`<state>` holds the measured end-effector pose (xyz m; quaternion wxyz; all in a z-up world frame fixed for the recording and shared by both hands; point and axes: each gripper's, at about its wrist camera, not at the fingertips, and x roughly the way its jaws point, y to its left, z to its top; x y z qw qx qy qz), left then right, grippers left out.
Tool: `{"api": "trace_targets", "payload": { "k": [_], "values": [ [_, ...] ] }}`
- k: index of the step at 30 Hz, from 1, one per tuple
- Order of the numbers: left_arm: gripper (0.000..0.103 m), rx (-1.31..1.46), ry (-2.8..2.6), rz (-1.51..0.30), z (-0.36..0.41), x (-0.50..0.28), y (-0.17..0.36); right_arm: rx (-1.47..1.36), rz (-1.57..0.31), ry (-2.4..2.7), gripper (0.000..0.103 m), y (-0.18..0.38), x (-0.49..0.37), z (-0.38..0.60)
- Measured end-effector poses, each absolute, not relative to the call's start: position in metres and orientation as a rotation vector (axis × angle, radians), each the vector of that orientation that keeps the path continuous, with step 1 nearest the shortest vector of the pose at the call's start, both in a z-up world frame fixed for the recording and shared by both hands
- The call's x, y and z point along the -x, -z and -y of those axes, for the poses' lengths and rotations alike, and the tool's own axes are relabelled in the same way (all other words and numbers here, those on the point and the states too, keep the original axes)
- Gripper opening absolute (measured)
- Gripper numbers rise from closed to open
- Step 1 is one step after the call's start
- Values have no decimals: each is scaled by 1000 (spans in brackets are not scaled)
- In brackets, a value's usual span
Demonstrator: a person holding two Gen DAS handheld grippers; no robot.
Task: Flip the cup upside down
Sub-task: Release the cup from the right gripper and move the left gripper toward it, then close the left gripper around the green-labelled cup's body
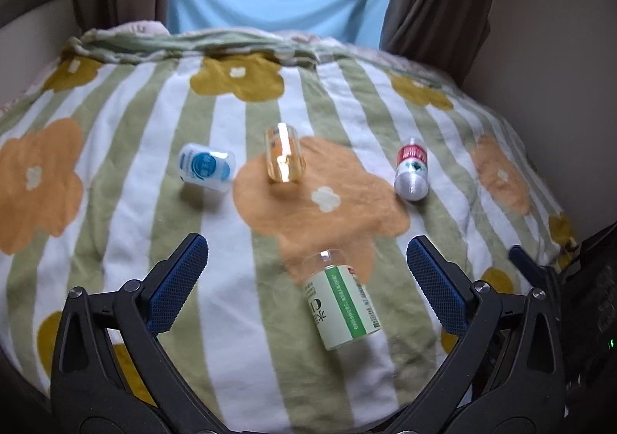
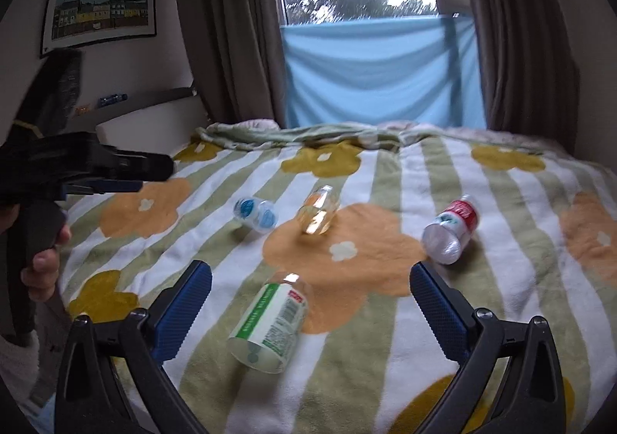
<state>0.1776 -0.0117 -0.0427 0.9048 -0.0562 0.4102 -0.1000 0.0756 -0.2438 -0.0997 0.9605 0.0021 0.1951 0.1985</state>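
The left gripper [image 1: 306,264] hovered over the bed with its blue-padded fingers [image 1: 175,280] spread wide, gripping nothing and touching nothing; the green-labelled cup [image 1: 341,305] lay in the gap between them, apart from both pads. The right gripper [image 2: 310,295] was likewise spread wide and empty above the blanket [image 2: 424,179], with the same green-labelled cup [image 2: 270,322] low between its fingers [image 2: 181,308] and nearer the left one, though not in contact. That cup was clear plastic wrapped in a white label with a green band and a barcode, and it lay on its side, its open mouth turned toward the cameras and its base pointing away up the bed. Four cups in all lay tipped over on the flowered, green-striped blanket: the green-labelled one nearest, a blue-labelled cup [image 1: 206,168] farther back on the left, an amber-tinted clear cup [image 1: 284,159] in the middle at the edge of an orange flower, and a red-labelled cup [image 1: 412,174] on the right. They were well apart from one another. In the right wrist view the left gripper [image 2: 96,168] showed at the left edge, held in a hand [image 2: 42,260] whose fingers wrapped its handle. One framed picture [image 2: 100,8] hung on the wall, and a blue cloth [image 2: 381,75] covered the lower window between two brown curtains [image 2: 231,29].
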Motion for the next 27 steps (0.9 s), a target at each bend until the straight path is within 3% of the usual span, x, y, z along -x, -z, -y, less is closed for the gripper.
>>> {"api": "trace_targets", "payload": {
  "k": [7, 13, 20, 22, 27],
  "values": [
    [103, 18, 193, -1164, 64, -243, 124, -32, -336, -399, 103, 110, -59, 257],
    [102, 51, 185, -1343, 71, -270, 160, -78, -338, -421, 103, 124, -47, 271],
    [83, 133, 204, -1539, 70, -287, 193, -58, -329, -409, 103, 133, -43, 275],
    [83, 145, 211, -1583, 71, -288, 203, -66, -331, -412, 103, 135, -44, 278],
    [68, 224, 236, -1631, 67, -289, 217, -91, -335, -410, 103, 138, -46, 283]
  ]
}}
